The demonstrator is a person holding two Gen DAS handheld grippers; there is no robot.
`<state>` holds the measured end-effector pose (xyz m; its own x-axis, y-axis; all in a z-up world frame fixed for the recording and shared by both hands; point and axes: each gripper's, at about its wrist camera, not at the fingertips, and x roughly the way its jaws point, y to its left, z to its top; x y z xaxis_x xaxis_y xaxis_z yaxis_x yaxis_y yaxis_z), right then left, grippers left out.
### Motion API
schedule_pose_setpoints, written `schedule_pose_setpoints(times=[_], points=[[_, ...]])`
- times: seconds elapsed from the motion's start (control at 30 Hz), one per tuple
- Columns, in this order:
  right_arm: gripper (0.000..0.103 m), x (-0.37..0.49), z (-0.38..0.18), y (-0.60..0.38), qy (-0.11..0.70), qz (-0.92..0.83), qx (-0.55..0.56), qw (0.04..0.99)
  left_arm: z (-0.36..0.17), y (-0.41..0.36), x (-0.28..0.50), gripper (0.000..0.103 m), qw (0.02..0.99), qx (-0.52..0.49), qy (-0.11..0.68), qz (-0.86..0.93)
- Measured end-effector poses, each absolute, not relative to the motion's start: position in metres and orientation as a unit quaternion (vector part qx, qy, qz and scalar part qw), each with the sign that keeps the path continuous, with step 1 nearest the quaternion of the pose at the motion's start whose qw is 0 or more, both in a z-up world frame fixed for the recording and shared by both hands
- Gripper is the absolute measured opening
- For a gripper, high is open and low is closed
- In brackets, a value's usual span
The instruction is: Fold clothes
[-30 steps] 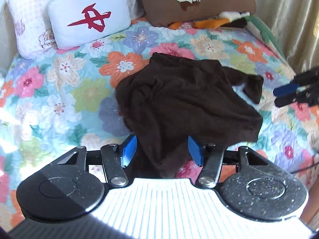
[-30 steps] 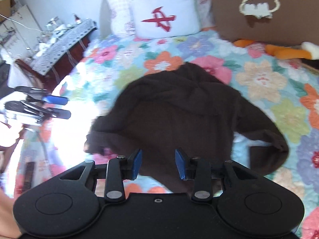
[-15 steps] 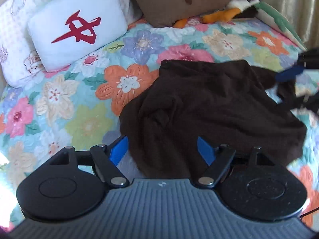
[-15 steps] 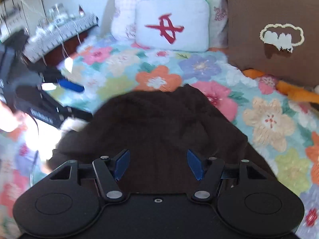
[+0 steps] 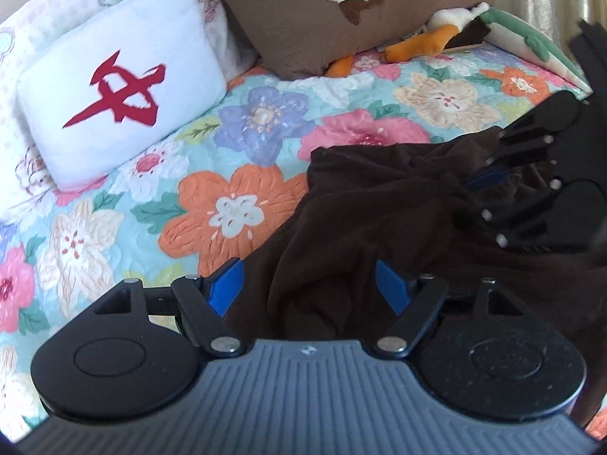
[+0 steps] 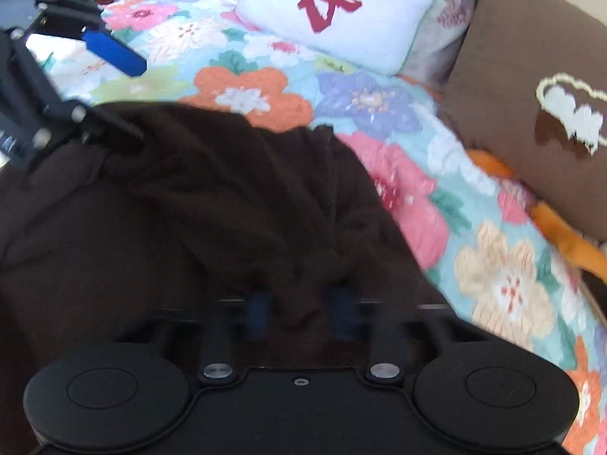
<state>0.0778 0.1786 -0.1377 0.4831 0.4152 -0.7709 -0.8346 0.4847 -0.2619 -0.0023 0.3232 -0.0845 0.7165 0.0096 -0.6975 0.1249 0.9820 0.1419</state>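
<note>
Our right claw (image 6: 299, 313) has just been closing, and its blurred blue fingers (image 6: 255, 313) now pinch a raised fold of the dark brown garment (image 6: 189, 208) between them. Our left claw (image 5: 309, 288) stands apart, its blue fingers (image 5: 227, 286) straddling the garment's near edge without pressing on it; its jaws have been opening within the last second. The garment lies crumpled on the flowered bedspread (image 5: 227, 208), which we take as our landmark. At the far end of the bedspread rests a white pillow with a red mark (image 5: 117, 87), and beside it a brown cushion with a cloud design (image 5: 341, 11). An orange and white plush toy (image 5: 428, 38) lies at the foot of the brown cushion, on the bedspread's far edge.
</note>
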Motion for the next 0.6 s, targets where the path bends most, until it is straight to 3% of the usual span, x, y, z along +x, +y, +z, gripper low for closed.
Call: schedule_pose_setpoints(times=[0.07, 0.23, 0.3, 0.4, 0.43, 0.47, 0.5, 0.6], points=[[0.010, 0.082, -0.128, 0.183, 0.308, 0.391, -0.312, 0.809, -0.084, 0.324, -0.002, 0.076, 0.926, 0.086, 0.366, -0.030], [0.009, 0.089, -0.088, 0.188, 0.248, 0.397, -0.272, 0.841, -0.083, 0.331, 0.004, 0.077, 0.932, 0.029, 0.359, -0.041], [0.009, 0.092, -0.072, 0.192, 0.229, 0.401, -0.257, 0.849, -0.086, 0.337, 0.011, 0.085, 0.930, -0.013, 0.366, -0.031], [0.009, 0.096, -0.051, 0.199, 0.217, 0.423, -0.228, 0.850, -0.086, 0.349, 0.017, 0.084, 0.933, -0.073, 0.353, -0.013], [0.009, 0.096, -0.045, 0.201, 0.212, 0.432, -0.219, 0.849, -0.085, 0.353, 0.020, 0.078, 0.934, -0.082, 0.349, -0.003], [0.009, 0.097, -0.039, 0.204, 0.208, 0.439, -0.211, 0.848, -0.083, 0.358, 0.023, 0.048, 0.933, -0.087, 0.349, 0.011], [0.009, 0.098, -0.035, 0.207, 0.207, 0.446, -0.204, 0.847, -0.082, 0.363, 0.028, 0.010, 0.930, -0.087, 0.354, 0.034], [0.009, 0.105, -0.034, 0.220, 0.210, 0.463, -0.199, 0.838, -0.068, 0.378, 0.033, 0.010, 0.923, -0.074, 0.346, 0.152]])
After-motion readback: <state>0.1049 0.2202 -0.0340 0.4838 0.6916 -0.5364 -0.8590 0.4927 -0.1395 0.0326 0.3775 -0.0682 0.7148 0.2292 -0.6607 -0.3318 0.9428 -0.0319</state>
